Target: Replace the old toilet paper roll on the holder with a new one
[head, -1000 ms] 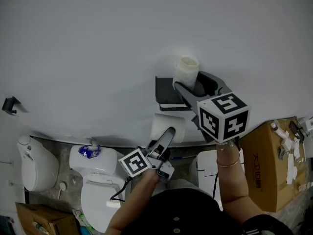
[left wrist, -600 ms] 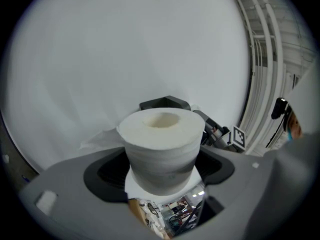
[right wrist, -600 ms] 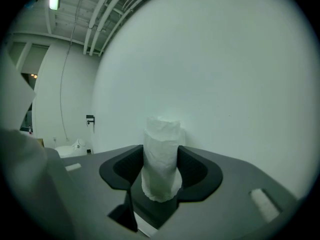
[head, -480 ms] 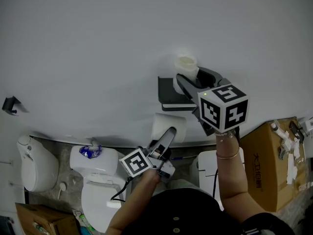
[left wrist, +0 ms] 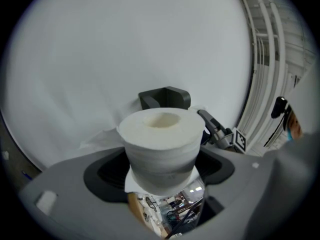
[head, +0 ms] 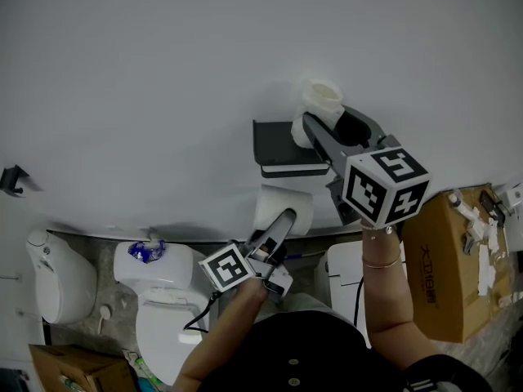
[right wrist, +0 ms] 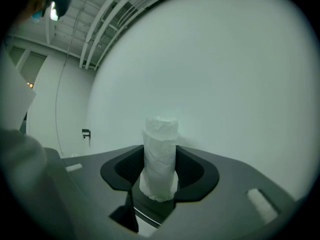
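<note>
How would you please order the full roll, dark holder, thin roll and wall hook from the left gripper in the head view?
1. Full roll, held in the left gripper.
2. Dark holder, just above.
3. Thin roll, upper right.
4. Wall hook, far left.

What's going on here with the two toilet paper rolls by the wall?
A person is swapping toilet paper, with a gripper in each hand. The right gripper is up at the dark wall holder, its jaws closing on the thin, nearly used-up old roll that stands between them. The left gripper hangs lower down, clamped on the full new roll. I cannot tell whether the old roll is off the holder yet; the new one has not gone on.
</note>
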Demonstrator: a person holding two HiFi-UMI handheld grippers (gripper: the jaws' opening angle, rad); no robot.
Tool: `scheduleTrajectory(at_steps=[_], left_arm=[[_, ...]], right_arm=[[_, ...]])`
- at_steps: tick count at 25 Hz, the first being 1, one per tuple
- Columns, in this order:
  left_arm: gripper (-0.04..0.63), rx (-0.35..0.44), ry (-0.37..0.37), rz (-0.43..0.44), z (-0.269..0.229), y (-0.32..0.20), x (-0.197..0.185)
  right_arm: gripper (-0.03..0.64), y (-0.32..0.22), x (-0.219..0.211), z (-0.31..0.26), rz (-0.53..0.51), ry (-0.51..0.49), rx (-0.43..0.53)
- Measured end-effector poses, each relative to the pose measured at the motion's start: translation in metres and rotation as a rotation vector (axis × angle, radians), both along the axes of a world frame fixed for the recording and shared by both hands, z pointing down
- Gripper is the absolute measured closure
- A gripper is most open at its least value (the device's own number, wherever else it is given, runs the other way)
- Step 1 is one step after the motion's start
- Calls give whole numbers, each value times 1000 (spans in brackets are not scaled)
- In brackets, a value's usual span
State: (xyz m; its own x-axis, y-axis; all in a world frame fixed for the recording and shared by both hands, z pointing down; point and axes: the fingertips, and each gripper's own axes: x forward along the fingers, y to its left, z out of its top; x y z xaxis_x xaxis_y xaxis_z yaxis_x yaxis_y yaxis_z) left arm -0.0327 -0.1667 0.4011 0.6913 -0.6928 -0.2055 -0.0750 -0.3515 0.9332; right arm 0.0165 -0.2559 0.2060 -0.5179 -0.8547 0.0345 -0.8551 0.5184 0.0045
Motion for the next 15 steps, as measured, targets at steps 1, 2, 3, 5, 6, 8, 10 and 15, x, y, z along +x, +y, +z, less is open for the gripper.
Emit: scheduleTrajectory(at_steps=[1,2,3,5,6,8,10,15], left_arm=[[192,-1,2,7,0,1,4],[192,-2,2,15,-1,3,7],[192,-2,2,24,-1,4,11],[192,4,0,43,-2,6,19],[192,6,0,51,-3,6,23],[192,6,3,64,-3,6,29],[192,7,8,79,-4,7,35],[192,20,6,122,-6,10,53]], right_arm=[[437,4,6,-4,9,-32,12],[437,9,13,-7,19,-62,25],[437,13,20,-11,32,-88,40],[437,21,33,-18,54,-134,71],[437,24,40,-21,62,-161,83],[437,30,54,-25,79,-221,105],[437,37,70,-27,105,-274,126],[437,56,106,-25,152,-399,148]])
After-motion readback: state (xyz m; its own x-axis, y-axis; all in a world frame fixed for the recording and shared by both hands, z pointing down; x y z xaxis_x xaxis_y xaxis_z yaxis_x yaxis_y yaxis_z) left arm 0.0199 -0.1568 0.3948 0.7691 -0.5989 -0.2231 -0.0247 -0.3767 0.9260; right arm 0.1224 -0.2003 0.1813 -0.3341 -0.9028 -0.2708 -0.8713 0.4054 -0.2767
